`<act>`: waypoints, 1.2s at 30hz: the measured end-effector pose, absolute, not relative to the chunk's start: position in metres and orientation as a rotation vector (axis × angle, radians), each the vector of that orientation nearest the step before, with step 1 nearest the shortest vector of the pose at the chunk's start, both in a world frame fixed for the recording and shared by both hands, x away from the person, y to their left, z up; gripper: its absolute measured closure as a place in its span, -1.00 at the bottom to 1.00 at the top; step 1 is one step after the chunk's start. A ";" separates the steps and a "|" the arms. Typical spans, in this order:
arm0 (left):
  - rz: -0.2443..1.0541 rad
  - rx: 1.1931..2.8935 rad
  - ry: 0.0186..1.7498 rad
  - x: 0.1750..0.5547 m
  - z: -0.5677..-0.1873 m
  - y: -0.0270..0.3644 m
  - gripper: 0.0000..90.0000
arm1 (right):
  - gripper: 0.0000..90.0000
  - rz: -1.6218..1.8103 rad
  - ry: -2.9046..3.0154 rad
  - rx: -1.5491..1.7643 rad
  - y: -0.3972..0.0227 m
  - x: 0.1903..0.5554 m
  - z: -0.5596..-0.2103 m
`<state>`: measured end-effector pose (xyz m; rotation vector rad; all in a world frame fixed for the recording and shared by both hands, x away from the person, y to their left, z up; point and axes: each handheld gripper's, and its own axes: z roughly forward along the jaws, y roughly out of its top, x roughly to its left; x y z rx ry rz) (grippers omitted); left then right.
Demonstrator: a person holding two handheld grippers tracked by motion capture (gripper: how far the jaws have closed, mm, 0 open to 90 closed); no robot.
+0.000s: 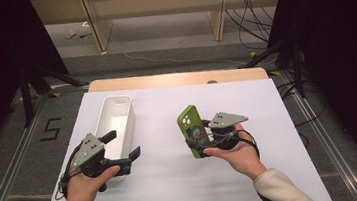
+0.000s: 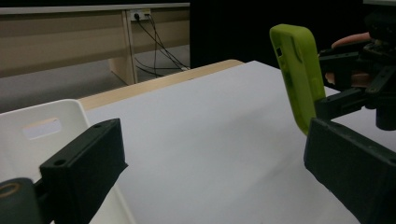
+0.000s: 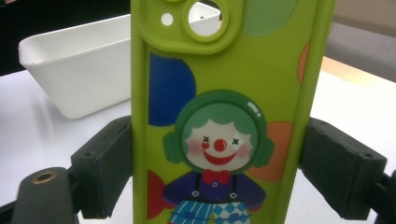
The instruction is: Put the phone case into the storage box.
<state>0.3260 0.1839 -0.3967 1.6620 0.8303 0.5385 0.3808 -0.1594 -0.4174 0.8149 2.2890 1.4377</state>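
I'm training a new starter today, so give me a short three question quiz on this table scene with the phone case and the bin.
1. True or false: the right claw grips the green phone case by its two long edges.
2. What stands beside the left claw on the white sheet? A) a white bin B) a red bowl C) a glass jar
3. Fill in: the picture printed on the phone case shows a ____.

Key: 1 true. 2 A, the white bin. 3 clown, with a red nose and green hair.
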 end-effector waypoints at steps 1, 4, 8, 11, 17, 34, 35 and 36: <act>0.536 1.666 0.822 0.327 -0.395 0.180 -0.88 | -0.64 1.437 2.288 0.813 -0.159 0.380 -0.417; 0.525 1.671 0.804 0.331 -0.392 0.171 -0.87 | -0.64 1.446 2.280 0.808 -0.157 0.378 -0.418; 0.508 1.674 0.786 0.335 -0.391 0.160 -0.85 | -0.64 1.455 2.271 0.802 -0.156 0.377 -0.418; 0.493 1.669 0.783 0.338 -0.389 0.154 -0.82 | -0.64 1.460 2.264 0.799 -0.156 0.376 -0.418; 0.473 1.664 0.772 0.343 -0.387 0.143 -0.77 | -0.64 1.474 2.255 0.787 -0.153 0.374 -0.417; 0.421 1.657 0.721 0.350 -0.381 0.110 -0.61 | -0.64 1.484 2.228 0.790 -0.147 0.373 -0.418; 0.421 1.656 0.720 0.350 -0.381 0.108 -0.60 | -0.64 1.484 2.228 0.791 -0.147 0.373 -0.418; 0.421 1.657 0.718 0.351 -0.381 0.107 -0.59 | -0.64 1.484 2.226 0.793 -0.146 0.373 -0.418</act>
